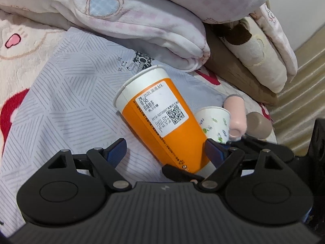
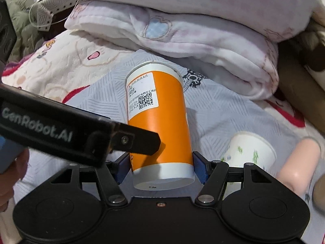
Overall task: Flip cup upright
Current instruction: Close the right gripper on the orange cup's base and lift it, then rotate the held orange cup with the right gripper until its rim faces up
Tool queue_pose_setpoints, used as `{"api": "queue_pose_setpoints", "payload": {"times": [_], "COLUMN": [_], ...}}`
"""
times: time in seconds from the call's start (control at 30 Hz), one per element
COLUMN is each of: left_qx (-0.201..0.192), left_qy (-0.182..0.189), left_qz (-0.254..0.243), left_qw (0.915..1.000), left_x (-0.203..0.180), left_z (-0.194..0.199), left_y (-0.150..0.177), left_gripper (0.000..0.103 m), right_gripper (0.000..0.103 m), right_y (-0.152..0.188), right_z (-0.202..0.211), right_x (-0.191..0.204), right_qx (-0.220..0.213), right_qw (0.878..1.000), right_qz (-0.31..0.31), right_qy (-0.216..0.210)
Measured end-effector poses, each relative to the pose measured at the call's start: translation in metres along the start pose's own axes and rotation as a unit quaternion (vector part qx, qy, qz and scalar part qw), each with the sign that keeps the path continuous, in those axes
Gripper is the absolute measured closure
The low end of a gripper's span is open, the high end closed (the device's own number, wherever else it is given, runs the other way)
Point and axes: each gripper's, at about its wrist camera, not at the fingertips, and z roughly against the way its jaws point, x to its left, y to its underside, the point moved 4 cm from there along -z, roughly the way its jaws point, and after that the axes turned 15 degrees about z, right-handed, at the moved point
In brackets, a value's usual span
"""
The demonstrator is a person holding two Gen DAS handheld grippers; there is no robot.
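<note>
An orange and white paper cup (image 1: 160, 118) with a printed label lies on its side on a grey patterned cloth (image 1: 67, 93), rim pointing away. My right gripper (image 2: 161, 167) is shut on the cup (image 2: 160, 122) near its base, a blue pad on each side. My left gripper (image 1: 165, 152) is open, its fingers wide apart; the cup's base lies by its right finger (image 1: 213, 152). The left gripper's body (image 2: 61, 130) crosses the right wrist view from the left, its tip against the cup.
A small white paper cup (image 1: 215, 122) with green print stands to the right, by a pink bottle (image 1: 235, 118) and a brown one (image 1: 259, 126). Folded pink blankets (image 1: 142, 20) pile up behind. A fleece bedspread (image 2: 61, 65) lies under the cloth.
</note>
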Motion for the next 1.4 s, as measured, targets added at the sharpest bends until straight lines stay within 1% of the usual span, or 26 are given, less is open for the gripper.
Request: {"api": "queue_pose_setpoints", "payload": {"times": [0.13,0.23,0.37,0.4,0.47,0.6,0.73,0.87,0.93,1.0,1.07,1.13,1.2,1.33,1.4], "left_qx": [0.015,0.032,0.064,0.078,0.092,0.126,0.144,0.154,0.156,0.155,0.156,0.158,0.161,0.169,0.178], "left_qy": [0.010,0.018,0.028,0.033,0.044,0.062,0.061,0.058,0.055,0.044,0.041,0.046,0.051,0.058,0.060], "left_qz": [-0.002,-0.002,0.004,0.004,0.010,0.014,0.004,-0.002,-0.009,-0.028,-0.035,-0.032,-0.031,-0.027,-0.024], "left_qw": [0.9998,0.9993,0.9975,0.9964,0.9948,0.9900,0.9877,0.9863,0.9861,0.9865,0.9863,0.9859,0.9852,0.9835,0.9818], "left_x": [-0.006,-0.011,-0.019,-0.021,-0.025,-0.039,-0.049,-0.055,-0.055,-0.057,-0.057,-0.055,-0.054,-0.050,-0.049], "left_z": [0.010,0.017,0.025,0.026,0.029,0.027,0.019,0.012,0.008,0.005,0.002,0.001,0.000,-0.003,-0.005], "left_y": [0.010,0.021,0.042,0.048,0.060,0.089,0.112,0.127,0.131,0.133,0.131,0.128,0.124,0.119,0.118], "left_gripper": [0.019,0.019,0.019,0.019,0.019,0.019,0.019,0.020,0.026,0.038,0.044,0.045,0.045,0.046,0.046], "right_gripper": [0.034,0.034,0.034,0.034,0.034,0.034,0.034,0.034,0.034,0.034,0.034,0.034,0.034,0.032,0.026], "right_y": [0.014,0.026,0.045,0.051,0.061,0.088,0.114,0.135,0.144,0.150,0.156,0.157,0.155,0.151,0.149], "right_z": [0.016,0.032,0.052,0.058,0.065,0.077,0.085,0.090,0.090,0.088,0.085,0.081,0.080,0.079,0.080], "right_x": [0.006,0.012,0.020,0.022,0.024,0.025,0.028,0.030,0.032,0.032,0.033,0.037,0.038,0.036,0.032], "right_qx": [-0.002,-0.003,0.009,0.012,0.019,0.037,0.054,0.064,0.073,0.080,0.087,0.096,0.100,0.100,0.096], "right_qw": [0.999,0.998,0.996,0.995,0.993,0.986,0.977,0.967,0.963,0.959,0.954,0.953,0.956,0.956,0.958], "right_qz": [-0.048,-0.068,-0.090,-0.097,-0.112,-0.162,-0.204,-0.243,-0.258,-0.270,-0.283,-0.283,-0.273,-0.272,-0.265], "right_qy": [-0.014,-0.016,-0.013,-0.012,-0.010,-0.016,-0.021,-0.029,-0.034,-0.040,-0.048,-0.049,-0.041,-0.051,-0.050]}}
